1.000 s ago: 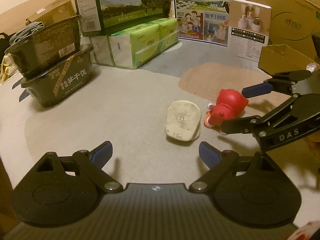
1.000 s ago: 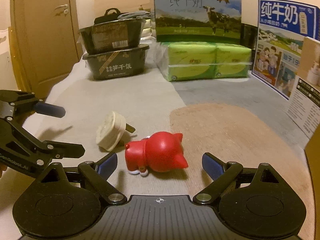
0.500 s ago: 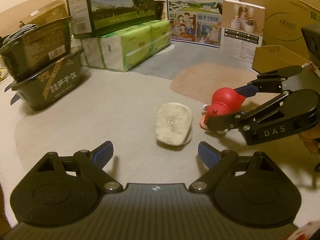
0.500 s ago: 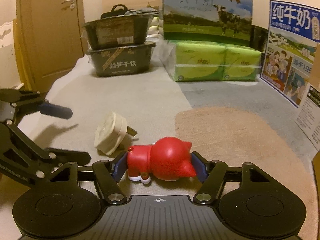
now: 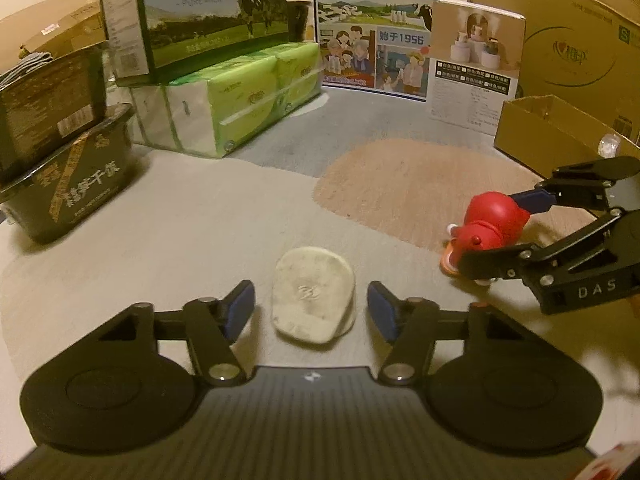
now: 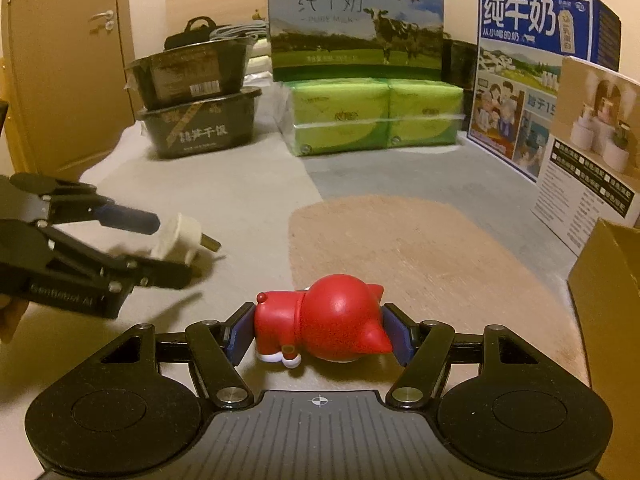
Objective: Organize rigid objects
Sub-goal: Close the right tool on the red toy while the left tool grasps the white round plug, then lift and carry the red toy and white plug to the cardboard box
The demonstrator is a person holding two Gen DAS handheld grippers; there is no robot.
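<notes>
Right gripper [image 6: 319,334] clamped on red pig figurine [image 6: 328,326], both blue pads pressed against its sides; figurine lies on its side at the edge of the tan oval mat [image 6: 420,256], and whether it touches the surface I cannot tell. From the left wrist view the same figurine [image 5: 490,228] sits between the right gripper's fingers [image 5: 534,200], just right of the mat edge [image 5: 400,196]. Left gripper [image 5: 311,312] partly open, jaws straddling the cream wall plug [image 5: 312,300] with a gap on each side, pads not touching it. Plug rests on the grey bedding [image 5: 160,248], flat face toward the camera; in the right wrist view the plug [image 6: 178,238] shows a metal prong pointing right, with the left gripper [image 6: 158,244] around it. Plug and figurine near each other, not touching. Background: two stacked black food trays [image 6: 198,120] at left, green tissue packs [image 6: 376,118] under a milk carton box [image 6: 354,24], blue milk box [image 6: 536,76] and a white product box [image 6: 592,152] at right, open cardboard box [image 5: 556,136] beside the right gripper.
</notes>
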